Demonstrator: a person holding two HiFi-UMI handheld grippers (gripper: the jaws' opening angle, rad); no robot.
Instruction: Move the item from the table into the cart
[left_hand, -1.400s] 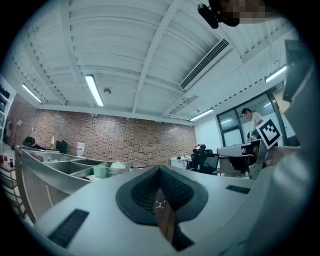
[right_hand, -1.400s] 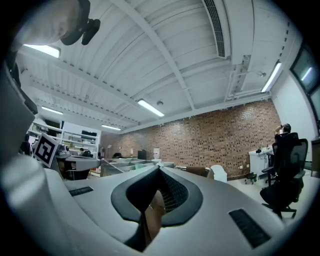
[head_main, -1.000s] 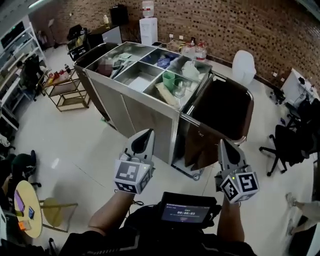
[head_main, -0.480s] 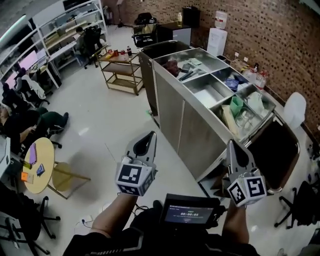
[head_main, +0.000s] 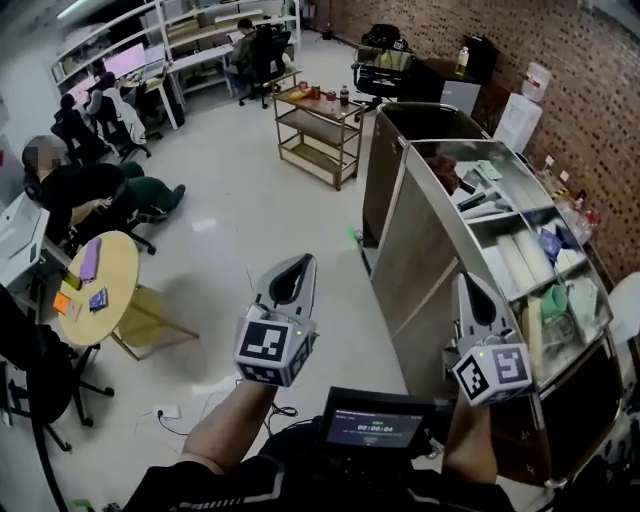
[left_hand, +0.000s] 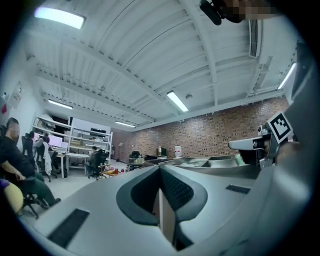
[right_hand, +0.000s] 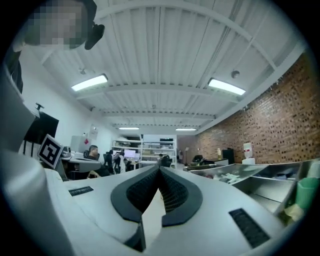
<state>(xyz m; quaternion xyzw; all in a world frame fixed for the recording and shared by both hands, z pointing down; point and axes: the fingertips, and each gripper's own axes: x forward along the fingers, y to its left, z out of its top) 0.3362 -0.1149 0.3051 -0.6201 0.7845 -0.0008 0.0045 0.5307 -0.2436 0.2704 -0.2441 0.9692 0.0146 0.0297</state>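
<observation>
The steel cart (head_main: 425, 235) with several open-top bins stands at the right of the head view, holding green and white items. A round yellow table (head_main: 105, 285) stands at the left, with a purple item (head_main: 88, 258) and a small blue item (head_main: 98, 298) on it. My left gripper (head_main: 296, 264) and right gripper (head_main: 467, 282) are held level in front of me over the floor, the right one beside the cart's side panel. Both are shut with nothing between the jaws, as the left gripper (left_hand: 160, 168) and right gripper (right_hand: 159, 171) show in their own views.
A wooden shelf trolley (head_main: 318, 125) with bottles stands beyond the cart's far end. People sit on office chairs (head_main: 95, 185) at desks on the left. A yellow stool (head_main: 150, 320) is by the round table. A black screen device (head_main: 378, 428) hangs at my chest.
The view has swung left: the cart slid from the centre to the right edge, and the round table and the desks came further into view. Both grippers stayed shut.
</observation>
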